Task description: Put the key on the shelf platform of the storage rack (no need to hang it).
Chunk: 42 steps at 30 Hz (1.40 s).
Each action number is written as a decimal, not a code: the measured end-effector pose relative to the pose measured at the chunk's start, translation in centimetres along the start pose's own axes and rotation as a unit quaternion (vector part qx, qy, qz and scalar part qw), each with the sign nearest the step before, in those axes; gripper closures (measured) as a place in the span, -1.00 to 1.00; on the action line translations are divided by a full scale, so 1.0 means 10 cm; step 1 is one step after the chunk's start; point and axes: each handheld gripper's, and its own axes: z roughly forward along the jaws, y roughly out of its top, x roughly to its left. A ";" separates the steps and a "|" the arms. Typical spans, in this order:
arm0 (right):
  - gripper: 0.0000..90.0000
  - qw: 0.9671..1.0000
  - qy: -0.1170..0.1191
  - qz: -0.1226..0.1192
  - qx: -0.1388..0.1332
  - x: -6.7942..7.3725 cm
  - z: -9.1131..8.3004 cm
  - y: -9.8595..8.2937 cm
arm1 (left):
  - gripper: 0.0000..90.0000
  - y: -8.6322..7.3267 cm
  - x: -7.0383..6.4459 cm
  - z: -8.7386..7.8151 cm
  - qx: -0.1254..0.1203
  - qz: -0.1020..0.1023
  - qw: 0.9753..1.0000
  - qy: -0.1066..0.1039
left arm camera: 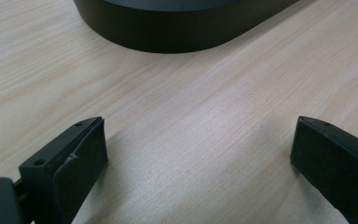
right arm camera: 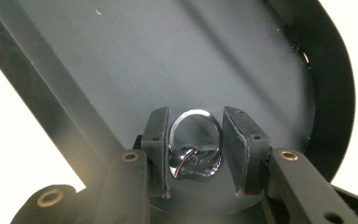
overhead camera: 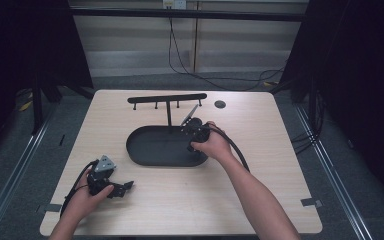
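Looking down from the high view, my right gripper (overhead camera: pixel 196 131) hovers over the oval black metal tray (overhead camera: pixel 150 150) beneath its T-shaped black hanger stand (overhead camera: pixel 168 98), while my left gripper (overhead camera: pixel 122 187) rests on the pale wooden table (overhead camera: pixel 260 150). Its own view shows those jaws spread wide over bare wood. My right gripper's view shows its jaws clasping a shiny silver ring (right arm camera: pixel 196 144) above the tray floor.

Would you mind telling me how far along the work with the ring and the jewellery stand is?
Done: nothing hangs on the stand's crossbar yet. In hand: the right gripper holds a silver ring between its jaws over the black oval tray. The left gripper rests open on the table. Left, probably: placing the ring on the stand or in the tray.
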 end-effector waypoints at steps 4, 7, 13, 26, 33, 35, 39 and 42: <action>0.34 1.000 -0.006 -0.001 -0.008 0.00 0.00 0.00 | -0.92 0.00 0.00 0.00 0.000 0.000 1.000 0.000; 0.25 1.000 -0.005 -0.001 -0.013 0.00 -0.01 0.00 | -0.92 0.00 0.00 0.00 0.000 0.001 1.000 0.000; 0.11 1.000 -0.007 -0.002 -0.017 0.01 -0.06 -0.01 | -0.92 0.00 0.00 0.00 -0.001 0.000 1.000 -0.001; -0.10 1.000 0.012 0.002 -0.024 0.06 -0.16 -0.07 | -0.92 0.00 0.00 0.00 0.000 0.000 1.000 -0.001; -0.17 0.999 0.019 0.004 -0.031 0.07 -0.23 -0.13 | -0.92 0.00 0.00 0.00 -0.001 0.000 1.000 -0.002; -0.18 0.999 0.020 0.004 -0.028 0.08 -0.26 -0.15 | -0.92 0.00 0.00 0.00 -0.001 0.000 1.000 -0.002; -0.18 0.999 0.027 0.002 -0.036 0.06 -0.31 -0.22 | -0.92 0.00 0.00 0.00 -0.001 0.000 1.000 -0.002; -0.18 0.999 0.029 0.003 -0.039 0.07 -0.34 -0.26 | -0.92 0.00 0.00 0.00 0.000 0.001 1.000 -0.002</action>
